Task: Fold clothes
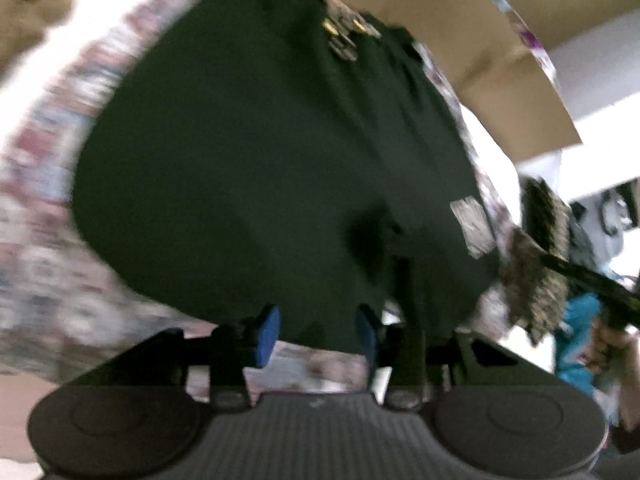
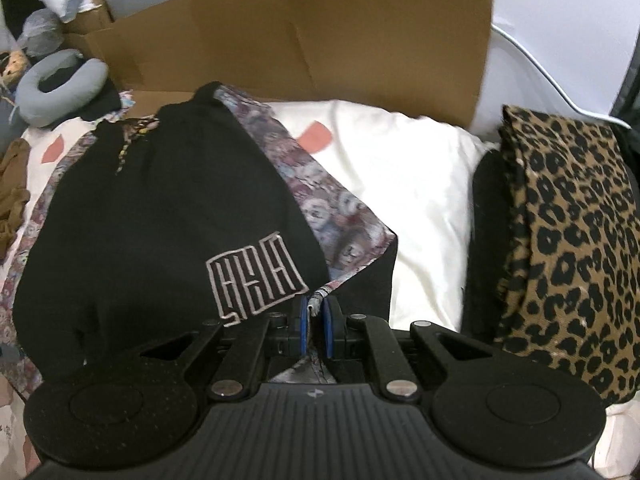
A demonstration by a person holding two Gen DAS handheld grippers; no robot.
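Your right tongs (image 2: pixel 316 314) were clenched on the hem of the black top (image 2: pixel 160 208), which lay on the white bed (image 2: pixel 400 184). Your left tongs (image 1: pixel 318 328) stood released over it. A box (image 2: pixel 288 36) stood behind; leopard cloth (image 2: pixel 568 240) lay right.

Both wrist views look down close over the black garment (image 1: pixel 260 152) (image 2: pixel 160 216), sharing it and the cardboard box (image 1: pixel 460 40) (image 2: pixel 320 40).

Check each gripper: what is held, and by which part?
The right gripper pinches the patterned lining edge of the black garment at its near corner. The left gripper is open, holding nothing.
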